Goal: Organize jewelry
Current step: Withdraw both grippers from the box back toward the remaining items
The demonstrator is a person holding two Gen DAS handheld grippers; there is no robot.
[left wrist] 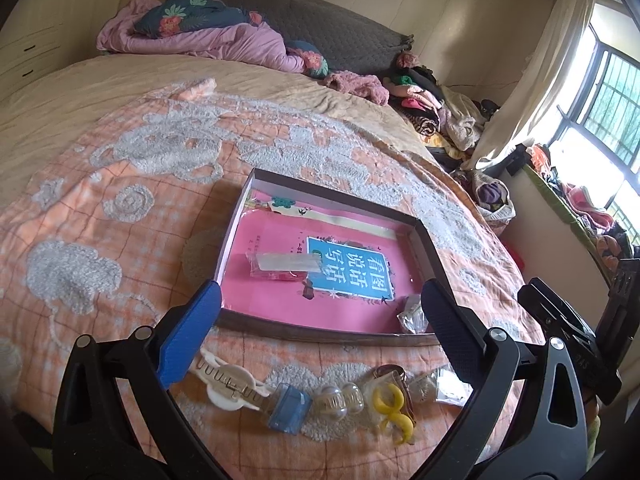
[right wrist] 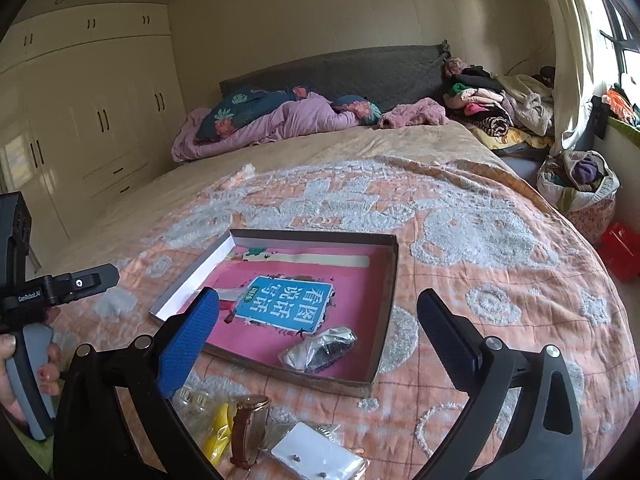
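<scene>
While my left hand-held gripper (left wrist: pixel 320 300) hangs released and empty, a white hair clip (left wrist: pixel 230 386), blue clip (left wrist: pixel 289 408) and yellow clip (left wrist: pixel 390 404) line the bedspread (left wrist: pixel 100 200) before the box (left wrist: pixel 236 220). Right of them, my right hand-held gripper (right wrist: pixel 318 312), likewise spread, hovers over a watch (right wrist: pixel 248 424) and earring card (right wrist: pixel 316 456).

Black gripper (left wrist: pixel 320 312) arms, blue pads (left wrist: pixel 188 340) (textured).
</scene>
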